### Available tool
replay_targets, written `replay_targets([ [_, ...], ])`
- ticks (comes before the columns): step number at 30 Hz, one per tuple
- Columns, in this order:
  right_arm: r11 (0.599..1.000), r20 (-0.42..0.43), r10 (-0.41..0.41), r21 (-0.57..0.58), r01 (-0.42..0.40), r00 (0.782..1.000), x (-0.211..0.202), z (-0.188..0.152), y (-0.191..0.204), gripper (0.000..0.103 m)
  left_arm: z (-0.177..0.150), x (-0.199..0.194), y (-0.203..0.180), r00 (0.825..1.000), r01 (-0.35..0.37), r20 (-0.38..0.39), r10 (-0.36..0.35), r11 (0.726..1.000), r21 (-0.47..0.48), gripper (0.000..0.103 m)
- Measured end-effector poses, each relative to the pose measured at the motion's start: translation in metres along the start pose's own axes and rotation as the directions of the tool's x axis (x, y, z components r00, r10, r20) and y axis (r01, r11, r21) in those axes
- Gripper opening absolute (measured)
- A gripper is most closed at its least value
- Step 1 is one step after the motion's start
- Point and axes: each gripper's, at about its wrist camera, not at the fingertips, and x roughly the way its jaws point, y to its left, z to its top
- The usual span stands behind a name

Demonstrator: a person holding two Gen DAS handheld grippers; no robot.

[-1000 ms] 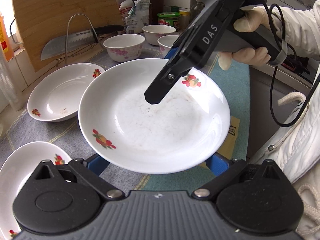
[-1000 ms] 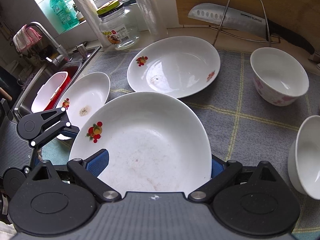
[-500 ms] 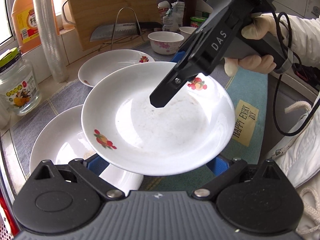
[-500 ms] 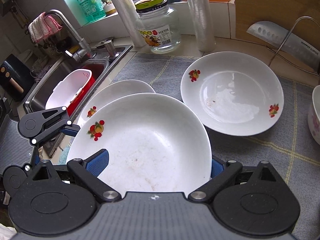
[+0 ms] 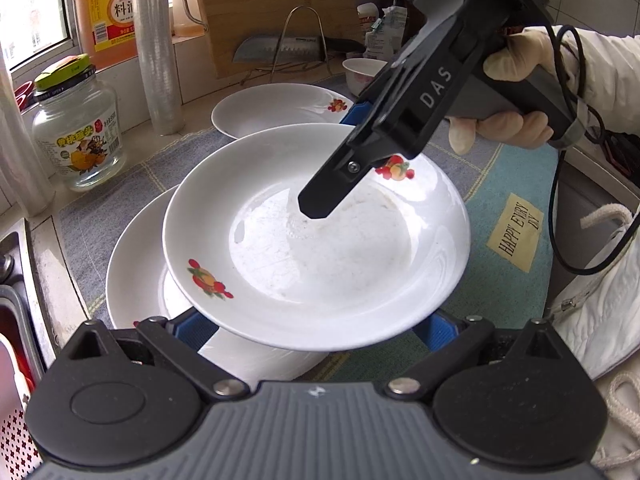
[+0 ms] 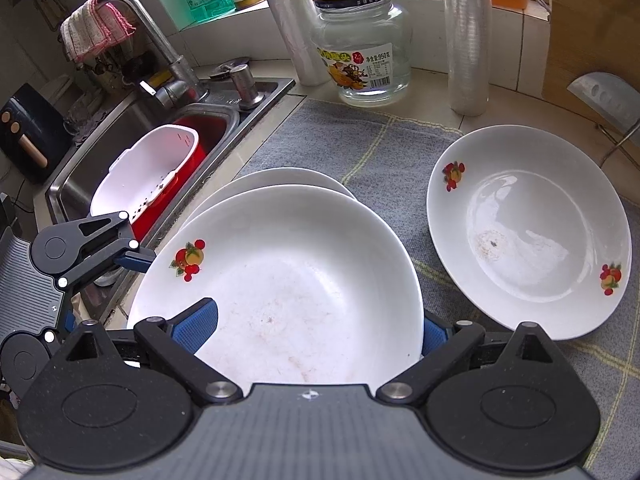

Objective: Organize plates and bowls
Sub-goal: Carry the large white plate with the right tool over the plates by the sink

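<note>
- The left gripper (image 5: 316,328) sits at 6 o'clock in its own view. Its jaws are spread wide under the near rim of the held plate (image 5: 320,260); contact cannot be told.
- The right gripper (image 6: 312,328) pinches that plate's rim, one finger on top and one blue pad beneath.
- Over the last second the held plate has travelled from the middle of the grey mat (image 6: 360,140) toward the sink (image 6: 132,128). It now hangs almost squarely above the lower plate (image 6: 280,178), whose rim peeks out at 12 o'clock in the right view and at 8 o'clock in the left.
- This likely means the stacking step is nearly done; lowering and letting go remain.
- The third plate (image 6: 528,236) lies alone on the mat at 3 o'clock, apart from the pair and probably next.
- Far off at 1 o'clock in the left view, a floral bowl (image 5: 362,70) waits near the knife rack.
</note>
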Motion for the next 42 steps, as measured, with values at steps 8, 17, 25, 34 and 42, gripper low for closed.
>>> replay_targets([
  [8, 1.0, -0.023, -0.004, -0.014, 0.004, 1.0, 0.014, 0.008, 0.006, 0.101, -0.006, 0.001, 0.009, 1.0, 0.011, -0.004, -0.011, 0.999, -0.032, 0.1],
  [17, 1.0, -0.032, -0.018, -0.026, 0.017, 0.999, 0.018, 0.011, 0.01, 0.101, -0.007, 0.002, 0.017, 0.999, 0.027, -0.015, -0.028, 0.998, -0.055, 0.1],
  [25, 0.999, -0.04, -0.036, -0.027, 0.035, 0.999, 0.021, 0.014, 0.013, 0.101, -0.004, 0.009, 0.023, 0.997, 0.041, -0.057, -0.044, 0.998, -0.053, 0.1],
  [34, 0.998, -0.04, -0.05, -0.025, 0.049, 0.998, 0.021, 0.014, 0.015, 0.101, -0.004, 0.011, 0.031, 0.996, 0.039, -0.083, -0.044, 0.998, -0.058, 0.1],
  [42, 0.998, -0.038, -0.058, -0.027, 0.057, 0.998, 0.019, 0.014, 0.016, 0.101, -0.006, 0.011, 0.033, 0.996, 0.032, -0.084, -0.037, 0.998, -0.057, 0.099],
])
